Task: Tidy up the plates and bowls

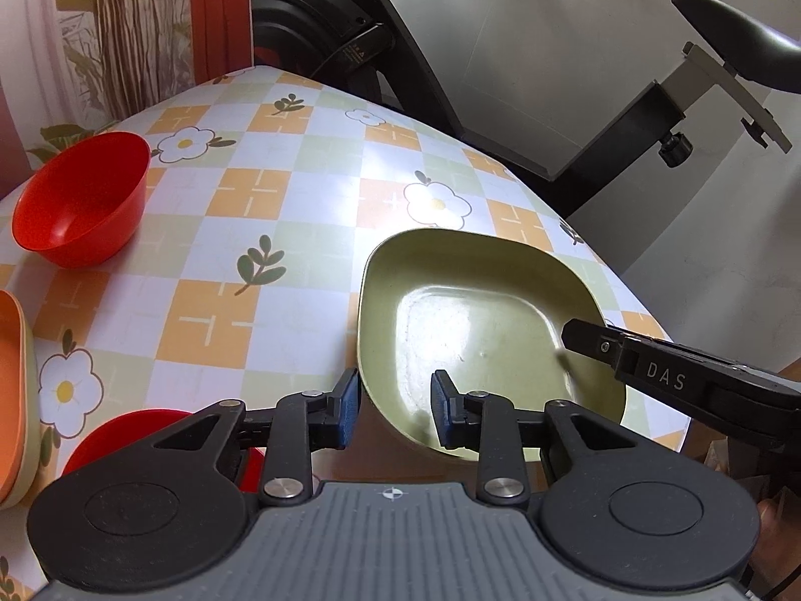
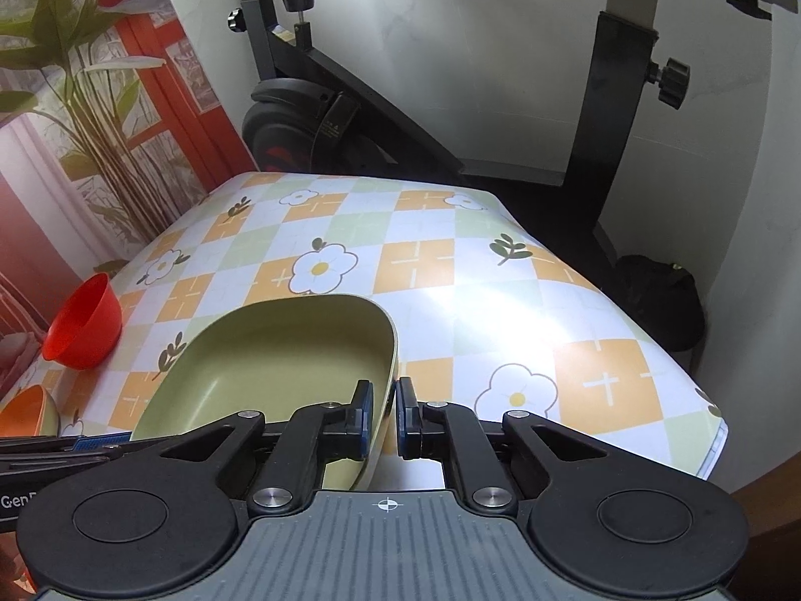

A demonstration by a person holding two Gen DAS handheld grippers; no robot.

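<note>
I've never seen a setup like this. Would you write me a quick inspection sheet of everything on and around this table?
Surface: table under a glossy flower-and-check cloth, with window glare.
Job's things: green dish near the front edge; red bowl at far left; second red bowl partly hidden behind the left claw; orange plate stacked on a pale one at the left edge.
Clutter: nothing seen.
Grippers: right claw pinches the green dish's rim; left claw is open, straddling the dish's near rim without clamping.
Cables: a thin one at the left view's bottom right corner.
Surroundings: exercise bike, white wall, plant-print curtain.
</note>
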